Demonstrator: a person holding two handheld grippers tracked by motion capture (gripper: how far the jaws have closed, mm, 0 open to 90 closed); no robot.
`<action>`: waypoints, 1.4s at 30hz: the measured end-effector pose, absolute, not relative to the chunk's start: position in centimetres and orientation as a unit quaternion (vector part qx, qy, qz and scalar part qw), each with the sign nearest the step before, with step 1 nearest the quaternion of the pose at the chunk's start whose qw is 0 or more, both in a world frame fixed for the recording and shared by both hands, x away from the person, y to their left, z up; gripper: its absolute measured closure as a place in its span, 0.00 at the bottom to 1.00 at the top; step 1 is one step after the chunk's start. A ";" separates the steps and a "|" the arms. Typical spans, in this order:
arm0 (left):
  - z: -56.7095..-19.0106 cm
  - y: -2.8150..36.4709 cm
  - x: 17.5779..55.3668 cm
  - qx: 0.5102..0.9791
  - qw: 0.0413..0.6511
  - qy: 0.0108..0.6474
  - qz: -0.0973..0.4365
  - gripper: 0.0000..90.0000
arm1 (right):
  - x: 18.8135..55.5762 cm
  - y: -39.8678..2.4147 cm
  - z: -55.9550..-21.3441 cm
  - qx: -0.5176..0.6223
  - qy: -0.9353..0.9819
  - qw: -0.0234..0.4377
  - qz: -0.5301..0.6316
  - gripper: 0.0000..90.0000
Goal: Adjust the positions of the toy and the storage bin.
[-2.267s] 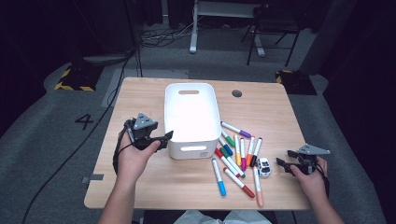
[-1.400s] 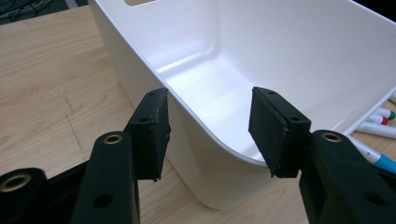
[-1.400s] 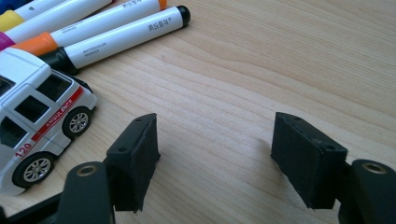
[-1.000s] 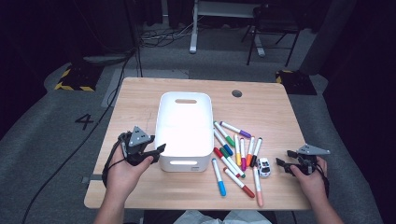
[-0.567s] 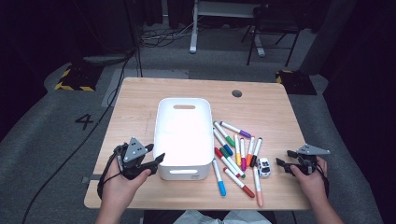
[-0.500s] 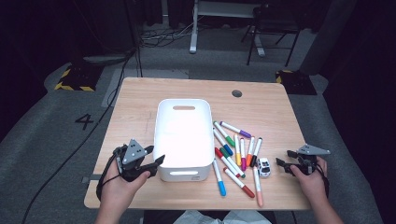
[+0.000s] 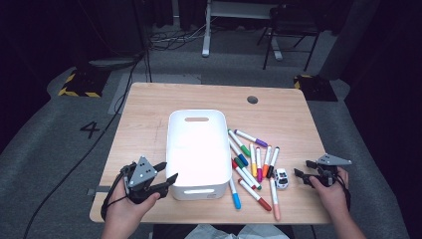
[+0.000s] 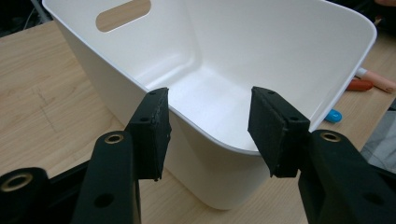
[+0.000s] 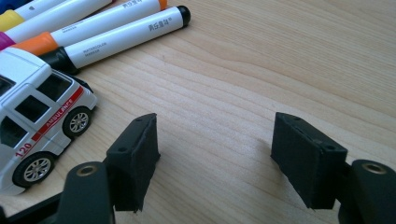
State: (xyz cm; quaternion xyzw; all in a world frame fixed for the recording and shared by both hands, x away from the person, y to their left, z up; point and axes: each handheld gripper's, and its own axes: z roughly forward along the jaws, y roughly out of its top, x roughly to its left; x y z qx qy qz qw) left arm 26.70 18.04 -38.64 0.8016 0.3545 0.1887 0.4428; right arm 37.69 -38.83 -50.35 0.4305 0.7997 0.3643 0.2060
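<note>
A white bin [image 7: 199,191] stands on the wooden table [image 7: 149,114], its near end close to the front edge. My left gripper [image 7: 168,171] is at the bin's near left corner. In the left gripper view the bin [image 8: 233,70] is empty, and its rounded rim runs between the two pads of the left gripper [image 8: 208,126], which is shut on that corner. Several coloured markers [image 7: 254,159] lie to the right of the bin. A white toy ambulance [image 7: 281,178] sits beside them. My right gripper [image 7: 302,168] rests open just right of the ambulance [image 9: 32,121], with bare wood between its pads [image 9: 137,154].
A round cable hole [image 7: 252,99] is in the tabletop behind the markers. Marker ends [image 9: 121,28] lie beyond the ambulance in the right gripper view. Dark floor, a chair and a desk frame lie past the table's far edge.
The left gripper and the bin have slid together toward the table's front edge. The right gripper, markers and ambulance have stayed put.
</note>
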 end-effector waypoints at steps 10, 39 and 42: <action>-38.7 18.2 26.2 0.807 0.447 0.347 0.171 0.55 | 37.6 -38.8 -50.3 0.430 0.800 0.206 0.364 0.36; -40.9 24.4 30.9 0.799 0.398 0.393 0.224 0.33 | 37.6 -38.8 -50.3 0.429 0.801 0.204 0.364 0.36; -42.0 24.8 31.3 0.798 0.395 0.397 0.223 0.33 | 37.6 -38.9 -50.3 0.427 0.802 0.204 0.364 0.36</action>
